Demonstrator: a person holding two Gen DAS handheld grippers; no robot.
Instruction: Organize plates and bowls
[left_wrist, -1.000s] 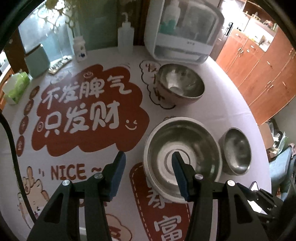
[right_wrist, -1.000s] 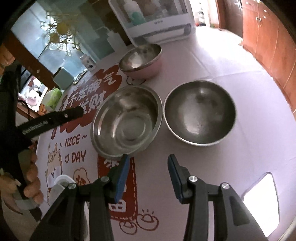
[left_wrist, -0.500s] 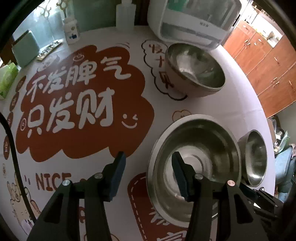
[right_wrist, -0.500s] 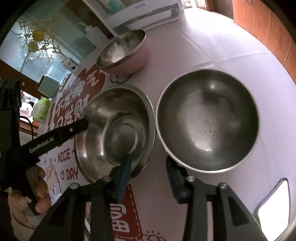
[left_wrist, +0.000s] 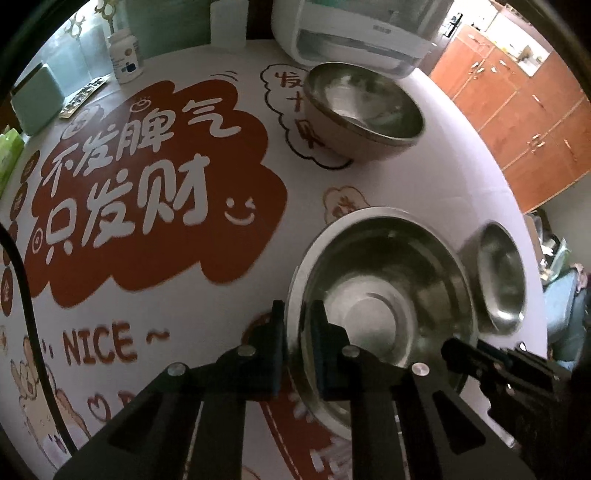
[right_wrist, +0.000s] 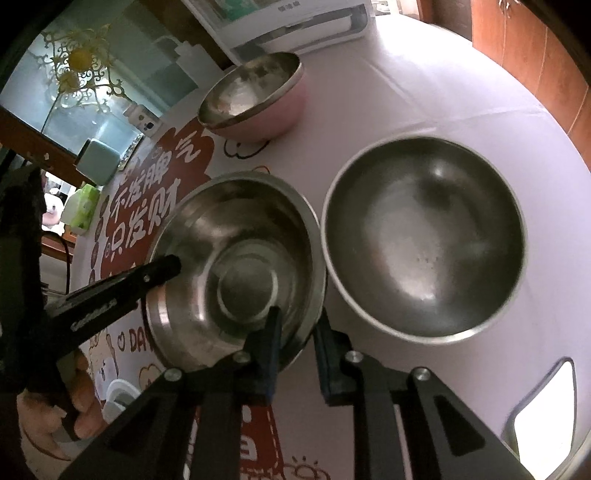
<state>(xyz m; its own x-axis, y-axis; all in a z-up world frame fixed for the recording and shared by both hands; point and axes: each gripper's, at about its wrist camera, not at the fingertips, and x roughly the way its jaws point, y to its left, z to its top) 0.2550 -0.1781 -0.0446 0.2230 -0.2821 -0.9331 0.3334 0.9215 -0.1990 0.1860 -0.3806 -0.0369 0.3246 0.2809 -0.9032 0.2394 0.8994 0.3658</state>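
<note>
The steel mixing bowl (right_wrist: 240, 266) sits on the printed tablecloth (left_wrist: 155, 192), its rim caught from two sides. The left gripper (left_wrist: 297, 321) is clamped on the bowl's left rim, one finger outside the wall and one inside. The right gripper (right_wrist: 297, 325) straddles the near rim the same way, its jaws closing onto the metal. A wider steel bowl (right_wrist: 424, 236) lies just beside it, and a pink-sided bowl (right_wrist: 255, 96) stands farther back.

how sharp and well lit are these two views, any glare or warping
Left wrist view: dim, fisheye-curved table edge, soft motion smear on the middle steel bowl. Right wrist view: dark corners, blown-out white patch at lower right, dull glare inside the wide shallow steel bowl.
</note>
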